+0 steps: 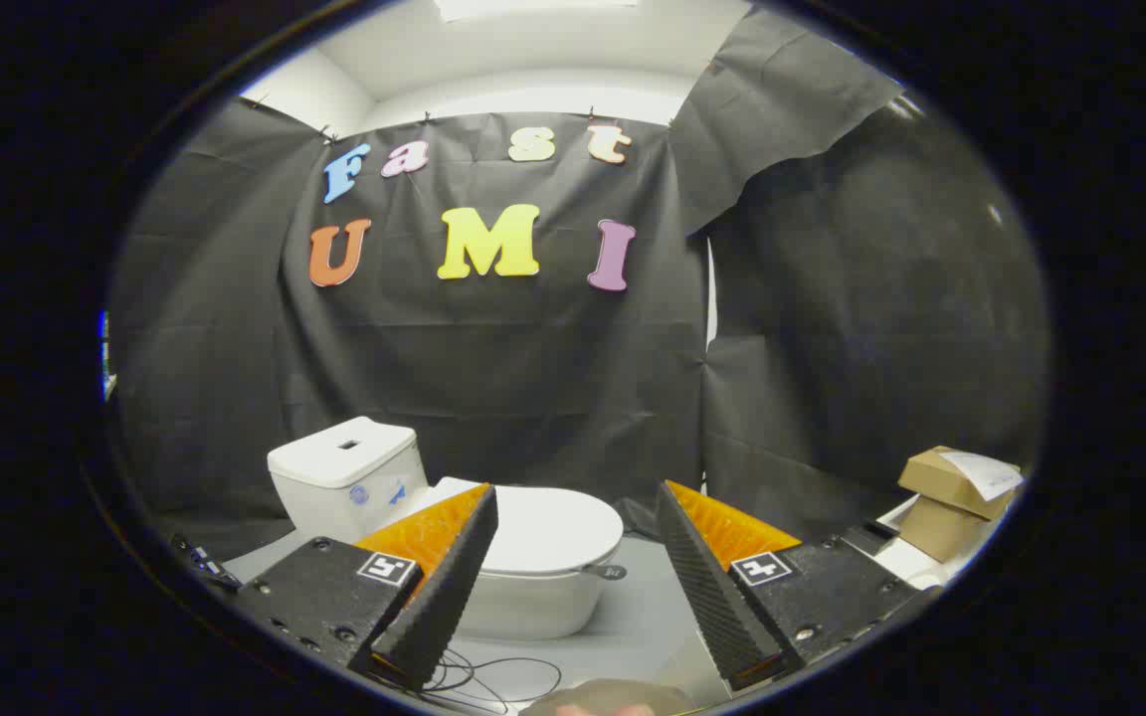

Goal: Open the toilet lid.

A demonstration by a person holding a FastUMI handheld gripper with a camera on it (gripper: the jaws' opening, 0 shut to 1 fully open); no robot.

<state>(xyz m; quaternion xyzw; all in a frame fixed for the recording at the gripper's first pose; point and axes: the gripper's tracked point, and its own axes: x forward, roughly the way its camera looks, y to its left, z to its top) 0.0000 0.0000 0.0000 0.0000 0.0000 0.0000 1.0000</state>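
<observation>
Gripper view, gripper (573,517) spread wide and empty, toilet lid (548,532) closed just beyond, cardboard boxes (951,497) aside.

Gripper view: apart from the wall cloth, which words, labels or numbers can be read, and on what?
No text can be read.
Stickers on the toilet tank: too blurred.
Paper label on the cardboard box: too small.
Gripper, open before the closed toilet lid: square coded tags, no words.

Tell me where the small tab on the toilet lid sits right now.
In the gripper view, the tab juts from the closed lid's front rim, ahead of the open gripper, between its fingers and nearer the right one.
</observation>
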